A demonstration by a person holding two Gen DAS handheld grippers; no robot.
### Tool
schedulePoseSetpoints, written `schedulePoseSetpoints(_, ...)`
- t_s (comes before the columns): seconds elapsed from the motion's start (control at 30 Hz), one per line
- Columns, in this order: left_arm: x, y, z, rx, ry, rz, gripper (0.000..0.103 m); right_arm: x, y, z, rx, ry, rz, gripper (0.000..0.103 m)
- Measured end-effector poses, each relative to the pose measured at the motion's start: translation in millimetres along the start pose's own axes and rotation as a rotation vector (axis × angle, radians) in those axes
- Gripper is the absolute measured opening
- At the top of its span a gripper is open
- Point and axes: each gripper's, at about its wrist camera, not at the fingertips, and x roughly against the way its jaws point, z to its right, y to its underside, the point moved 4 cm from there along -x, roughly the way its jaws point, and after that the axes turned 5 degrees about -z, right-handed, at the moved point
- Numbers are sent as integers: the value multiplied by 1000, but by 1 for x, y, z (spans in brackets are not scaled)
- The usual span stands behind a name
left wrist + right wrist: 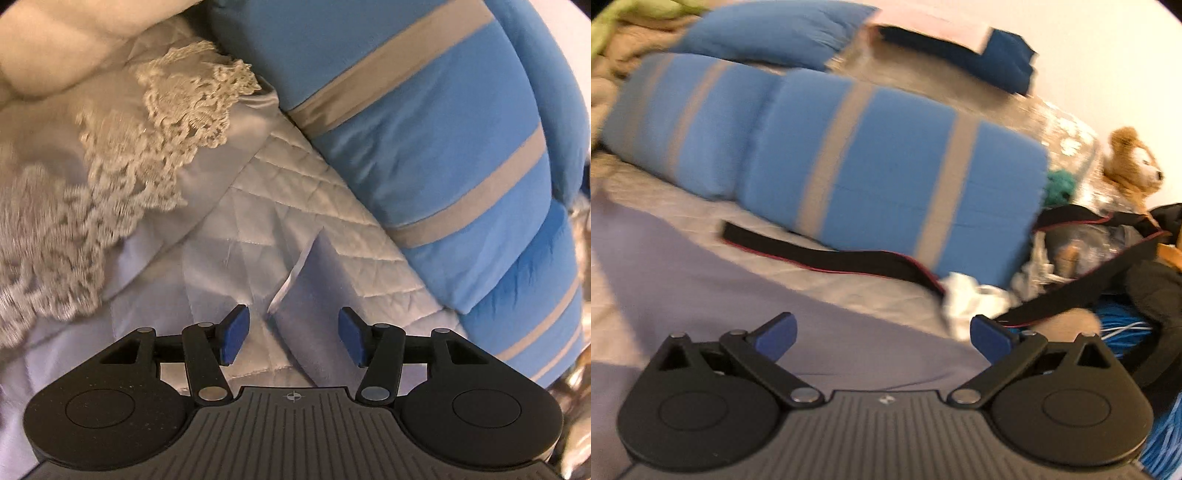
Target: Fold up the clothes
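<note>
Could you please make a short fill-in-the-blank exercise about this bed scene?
1. The big folded blanket is blue with ____ stripes.
2. Both the left gripper and the right gripper are ____, holding nothing.
3. A brown ____ toy sits near the right edge of the right wrist view.
4. The long strap lying before the blanket is ____.

Missing words: grey; open; teddy bear; black
</note>
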Motion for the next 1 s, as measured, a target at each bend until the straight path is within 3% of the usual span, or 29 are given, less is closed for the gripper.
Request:
schedulePoseSetpoints(0.03,0,0,0,11,6,1,51,7,2,-12,6,-22,7,103)
schedulePoseSetpoints(0.1,-1,-1,0,34,8,-10,39,18,3,-34,16,-62,21,103)
schedulePoseSetpoints(0.13,-3,-1,0,44,2,-24,27,22,3,-44,16,-84,26,103)
schedulePoseSetpoints(0.23,-10,-1,1,63,-22,-47,18,30,0,-67,-12,-146,40,103)
schedulePoseSetpoints(0.27,-12,-2,2,62,-27,-47,5,31,-2,-73,-22,-162,41,103)
schedulePoseSetpoints(0.3,-13,-2,3,61,-31,-46,3,33,-3,-80,-31,-177,41,103)
schedulePoseSetpoints(0.73,55,-1,5,22,-19,19,2,36,7,-129,39,-219,-5,103)
schedulePoseSetpoints(1.0,34,9,-11,27,-59,10,3,43,22,-152,64,-248,-39,103)
